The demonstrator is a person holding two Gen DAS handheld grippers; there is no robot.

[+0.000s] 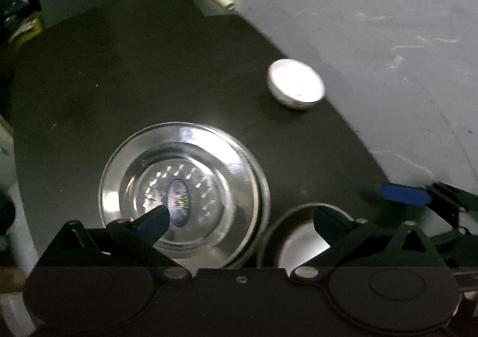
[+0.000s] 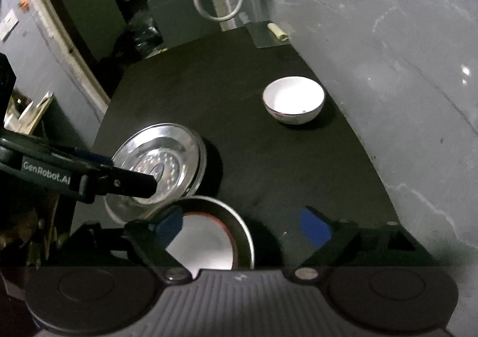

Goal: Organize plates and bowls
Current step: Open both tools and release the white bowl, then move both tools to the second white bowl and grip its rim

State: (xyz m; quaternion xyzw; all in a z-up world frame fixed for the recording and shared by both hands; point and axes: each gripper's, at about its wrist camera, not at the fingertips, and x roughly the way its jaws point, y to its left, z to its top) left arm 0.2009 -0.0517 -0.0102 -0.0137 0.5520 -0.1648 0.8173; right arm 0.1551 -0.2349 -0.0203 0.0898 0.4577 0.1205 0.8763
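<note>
Dark table (image 2: 254,157) meets grey wall; white bowl (image 2: 293,100) sits near that edge. Right cam alone shows left gripper (image 1: 239,217) over steel plate (image 1: 182,190). Both grippers' jaws apart, right gripper (image 2: 242,225) empty.

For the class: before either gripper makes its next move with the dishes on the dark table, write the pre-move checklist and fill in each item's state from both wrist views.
1. Left gripper open, nothing held: ok.
2. Right gripper open, nothing held: ok.
3. Steel plate lying flat: cannot tell; in the right wrist view it looks tilted.
4. Dark-rimmed dish apart from the steel plate: not ok; their rims meet or overlap.
5. White bowl upright and standing alone: ok.
6. Table bare between bowl and plate: ok.
</note>
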